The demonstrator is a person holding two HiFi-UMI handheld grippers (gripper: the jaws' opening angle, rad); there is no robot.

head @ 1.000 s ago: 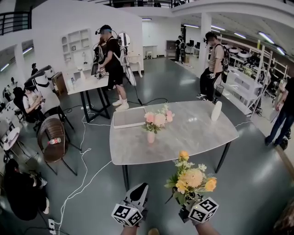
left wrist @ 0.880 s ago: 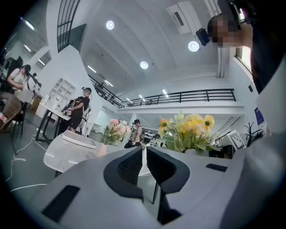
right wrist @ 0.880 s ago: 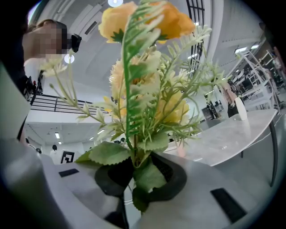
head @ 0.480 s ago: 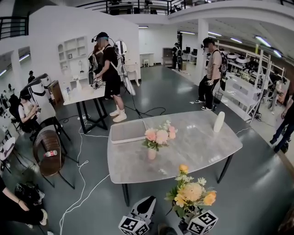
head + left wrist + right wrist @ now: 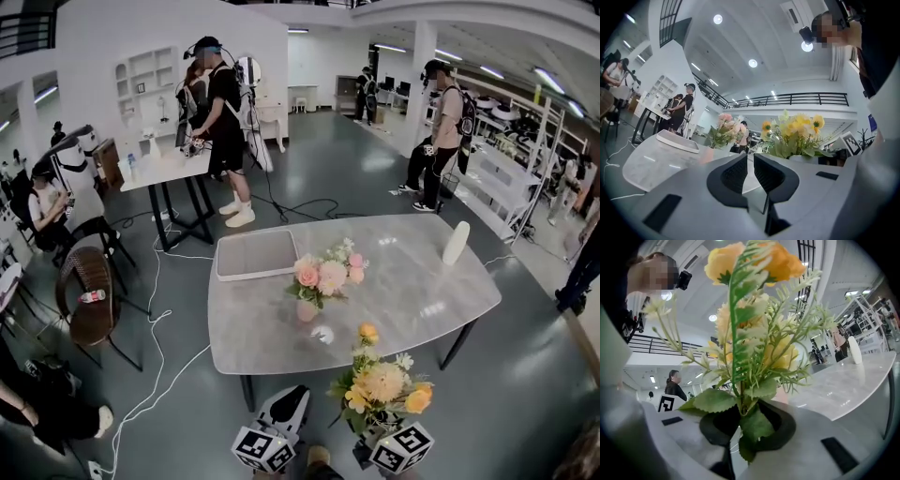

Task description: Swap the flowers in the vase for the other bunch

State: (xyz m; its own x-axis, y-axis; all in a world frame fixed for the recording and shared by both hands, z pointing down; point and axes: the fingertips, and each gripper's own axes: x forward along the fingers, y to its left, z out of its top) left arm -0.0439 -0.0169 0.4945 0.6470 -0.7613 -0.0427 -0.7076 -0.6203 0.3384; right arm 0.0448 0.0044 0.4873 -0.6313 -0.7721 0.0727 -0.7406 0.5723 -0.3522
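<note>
Yellow-orange bunch [image 5: 380, 384], leafy, upright in right gripper [image 5: 743, 425]

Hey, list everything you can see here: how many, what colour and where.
table: one, grey marble, centre
vase: one, pale pink, on the table
pink flowers: one bunch, in the vase
tray: one, white, table's far left corner
cylinder: one, white, upright, table's far right
yellow flowers: one bunch, at the table's near edge
people: several, around the room
left gripper: grey, shut, empty
right gripper: grey, shut on the yellow flowers
</note>
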